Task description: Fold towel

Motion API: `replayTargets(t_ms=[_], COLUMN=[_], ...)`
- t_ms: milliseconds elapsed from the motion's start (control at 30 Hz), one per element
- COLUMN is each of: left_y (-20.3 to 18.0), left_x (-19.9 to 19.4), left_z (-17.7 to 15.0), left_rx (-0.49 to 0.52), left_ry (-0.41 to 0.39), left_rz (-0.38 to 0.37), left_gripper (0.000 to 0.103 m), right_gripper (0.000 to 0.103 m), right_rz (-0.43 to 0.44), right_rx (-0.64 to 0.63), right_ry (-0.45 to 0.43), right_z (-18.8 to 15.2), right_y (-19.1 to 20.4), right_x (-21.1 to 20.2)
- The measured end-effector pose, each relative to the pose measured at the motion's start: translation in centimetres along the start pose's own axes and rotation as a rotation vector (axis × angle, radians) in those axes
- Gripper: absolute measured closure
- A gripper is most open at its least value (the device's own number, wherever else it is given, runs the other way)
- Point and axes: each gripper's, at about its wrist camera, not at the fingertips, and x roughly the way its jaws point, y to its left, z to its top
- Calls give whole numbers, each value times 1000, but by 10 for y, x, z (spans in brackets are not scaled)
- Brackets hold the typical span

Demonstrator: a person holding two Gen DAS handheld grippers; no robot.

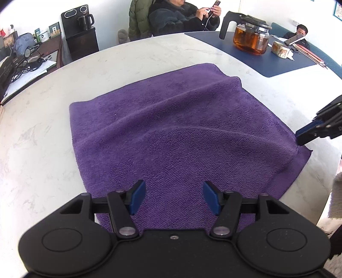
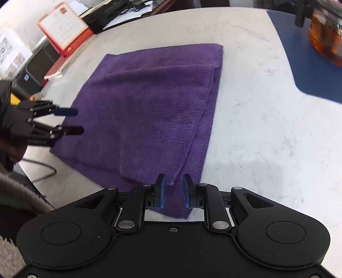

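A purple towel point(image 1: 171, 128) lies folded in layers on the white marble table point(image 1: 42, 139), with low creases running across it. My left gripper point(image 1: 174, 188) hovers open over the towel's near edge, with nothing between its blue pads. In the right wrist view, my right gripper point(image 2: 174, 177) stands over the towel's point(image 2: 149, 102) near right corner. Its jaws are narrowly parted and the corner lies between the pads without being pinched. The left wrist view shows the right gripper point(image 1: 299, 138) at the towel's right corner. The left gripper point(image 2: 79, 120) shows at the towel's left side.
A glass teapot of amber tea point(image 1: 251, 38) and a tape roll point(image 1: 280, 50) sit on a blue mat point(image 1: 267, 62) at the far right. A person with a phone point(image 1: 177, 17) sits beyond the table. A desk calendar point(image 2: 64, 25) and books lie off the far left corner.
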Motion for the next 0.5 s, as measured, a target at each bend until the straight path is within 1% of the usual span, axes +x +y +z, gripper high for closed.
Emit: replayTargets(t_ms=[67,167,233,300,367,433,500], left_y=[-2,-7,-11,-16,-21,-29,-40], left_x=[-2,-4,-6,-10,-14,-18,-22], left_z=[0,1,3,6,9,12,14], left_rx=[0,9,25,39,50,64,79], left_ry=[-3,-10,-18,-33,-52,-72,-86], left_rz=[-7,-21,-37,-60,-101,-149,-204], left_gripper=[46,46,46,46,46,46,46], right_gripper=[86,79,79,79,79,79,80], right_rz=[26,85,142,162,166,194,195], right_rx=[36,117,183,215,238,278,273], right_ry=[10,8,9,12,11,5,4], right_z=[1,2,2,2,4,7,10], right_y=[-5,-16,-24,-28,-28,-31,-29], right_x=[5,8,10,15,19,23,26])
